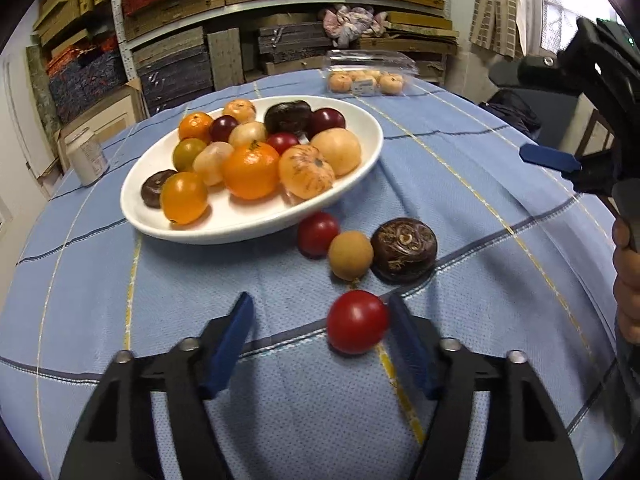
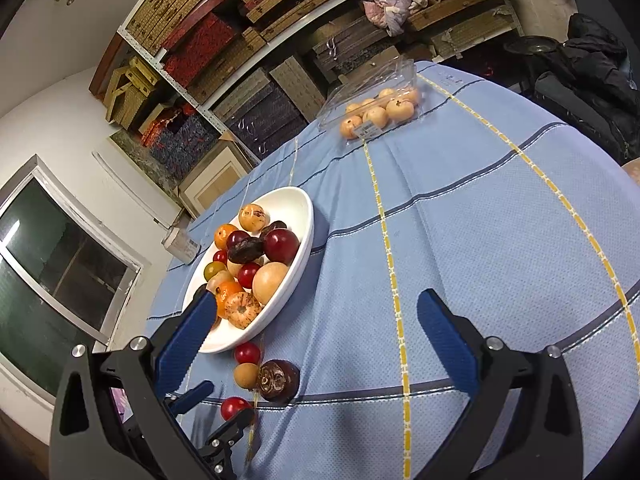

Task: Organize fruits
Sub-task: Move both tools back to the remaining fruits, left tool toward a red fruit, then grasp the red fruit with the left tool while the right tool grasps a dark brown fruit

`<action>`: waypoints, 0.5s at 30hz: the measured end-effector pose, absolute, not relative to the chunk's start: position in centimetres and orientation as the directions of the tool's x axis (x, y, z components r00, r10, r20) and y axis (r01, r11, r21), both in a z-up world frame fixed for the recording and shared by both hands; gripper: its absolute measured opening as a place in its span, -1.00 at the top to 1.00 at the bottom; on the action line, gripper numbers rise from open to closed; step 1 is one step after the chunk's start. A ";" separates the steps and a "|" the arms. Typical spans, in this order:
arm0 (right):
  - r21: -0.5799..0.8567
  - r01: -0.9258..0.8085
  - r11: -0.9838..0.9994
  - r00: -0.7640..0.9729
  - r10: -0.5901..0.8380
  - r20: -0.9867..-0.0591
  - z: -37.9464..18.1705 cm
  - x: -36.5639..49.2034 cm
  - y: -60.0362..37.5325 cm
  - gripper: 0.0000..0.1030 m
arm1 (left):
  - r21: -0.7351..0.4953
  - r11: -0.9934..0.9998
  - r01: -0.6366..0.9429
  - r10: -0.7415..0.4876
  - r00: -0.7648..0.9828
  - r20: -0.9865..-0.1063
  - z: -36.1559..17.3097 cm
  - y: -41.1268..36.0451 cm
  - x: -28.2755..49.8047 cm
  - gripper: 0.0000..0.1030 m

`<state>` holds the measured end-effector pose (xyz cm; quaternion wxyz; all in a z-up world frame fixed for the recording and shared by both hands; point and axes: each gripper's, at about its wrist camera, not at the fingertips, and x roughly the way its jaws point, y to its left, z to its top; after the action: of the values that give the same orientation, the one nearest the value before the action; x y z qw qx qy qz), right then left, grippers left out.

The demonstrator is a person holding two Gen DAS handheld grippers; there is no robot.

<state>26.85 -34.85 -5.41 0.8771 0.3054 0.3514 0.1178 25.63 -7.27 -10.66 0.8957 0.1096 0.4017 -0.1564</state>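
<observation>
Tomato (image 1: 357, 321) sits between the left gripper's (image 1: 320, 340) parted pads, against the right one, unclamped; right gripper (image 2: 316, 320) gapes empty.

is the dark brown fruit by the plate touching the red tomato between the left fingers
No, the dark brown fruit lies apart from that tomato, cloth showing between them.

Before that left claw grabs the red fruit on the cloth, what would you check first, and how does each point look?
1. Red fruit between the left gripper jaws: ok, though it sits against one blue pad.
2. Both pads pressing on it: not ok, a wide gap remains on the other side.
3. Neighbours, the tan fruit and the dark brown fruit, apart from the jaws: ok.
4. Room left in the white bowl: cannot tell, it is heaped.
5. Right gripper out of the way, open and empty: ok.
</observation>
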 end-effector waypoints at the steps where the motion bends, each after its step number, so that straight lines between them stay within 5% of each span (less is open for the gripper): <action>1: 0.616 0.007 0.788 0.725 0.420 -0.545 -5.4 26.8 -34.8 -0.91 | 0.066 0.927 0.370 -0.194 0.623 -0.758 -10.8 -7.2 25.7 -0.10; 7: 0.589 -0.002 0.808 0.724 0.407 -0.557 -5.3 26.9 -34.2 -0.91 | 0.001 0.929 0.370 -0.234 0.589 -0.774 -11.1 -6.6 26.3 0.14; 15: 0.557 -0.017 0.831 0.725 0.394 -0.566 -5.1 26.9 -33.5 -0.91 | -0.007 0.929 0.371 -0.239 0.583 -0.776 -11.1 -6.6 26.6 0.15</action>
<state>26.85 -33.52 -5.15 0.8893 0.2672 0.3527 0.1153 26.60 -6.61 -11.12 0.8863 0.0783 0.4229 -0.1720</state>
